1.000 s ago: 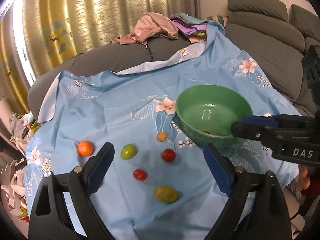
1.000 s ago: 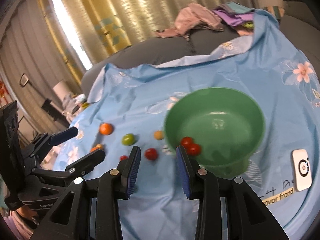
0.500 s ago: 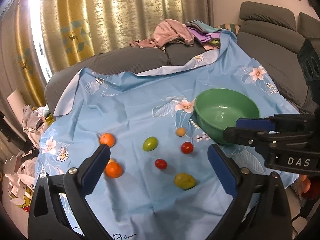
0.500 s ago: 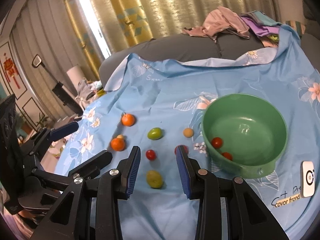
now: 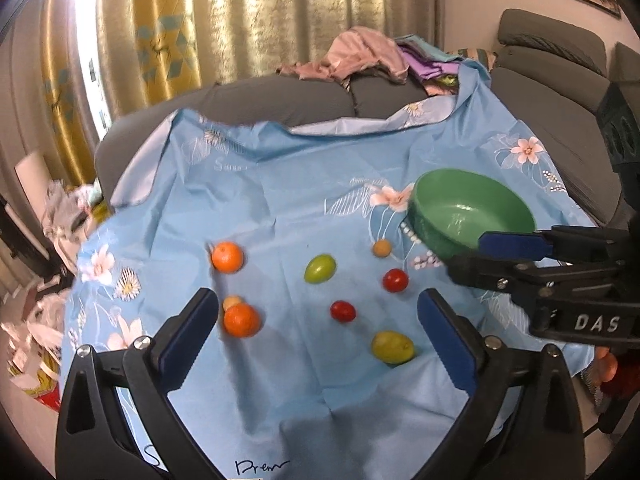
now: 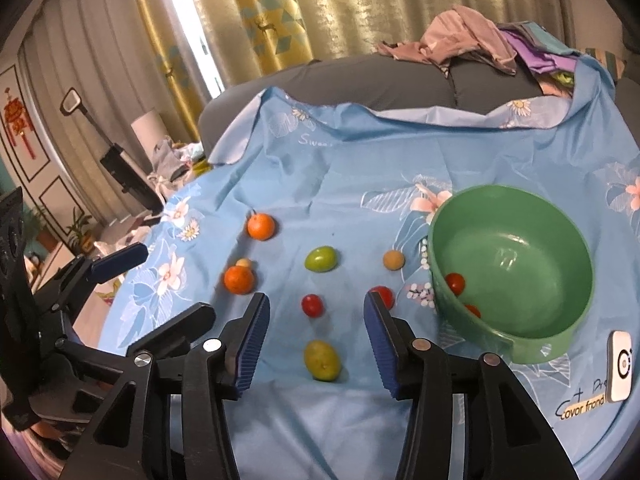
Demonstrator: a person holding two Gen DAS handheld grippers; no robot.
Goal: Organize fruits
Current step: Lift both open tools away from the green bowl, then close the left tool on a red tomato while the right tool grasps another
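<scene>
Left wrist view. Left tongs [image 5: 316,322] released, jaws wide and opening, nothing between the pads; they frame the lower centre of the frame above the blue floral cloth [image 5: 280,184] on the bench. Fruits lie loose on the cloth: upper orange [image 5: 227,256] at centre left; lower orange [image 5: 241,320] just beside the left pad, with a small pale fruit [image 5: 232,302] touching its upper edge. Green oval fruit [image 5: 319,268] at centre, long axis tilted up to the right. Small tan fruit [image 5: 382,247] near the bowl's left wall. Two red tomatoes: one [image 5: 395,280] right of centre, one [image 5: 343,311] lower, between the pads. Yellow-green oval fruit [image 5: 392,346] lower right, long axis near level. Green bowl [image 5: 472,216] upright at the right; contents hidden here. Right tongs [image 5: 472,256] enter from the right edge, tips pointing left at the bowl's near wall.

Right wrist view. Right tongs [image 6: 316,330] released and opening, nothing gripped; the lower tomato [image 6: 312,305] and the yellow-green fruit [image 6: 322,360], long axis near upright here, lie on the cloth in the gap. Bowl [image 6: 560,336] at the right holds two red tomatoes [image 6: 455,282] against its left inner wall. A small white device [image 6: 620,365] lies right of the bowl. Left tongs [image 6: 156,284] visible at the left edge.
</scene>
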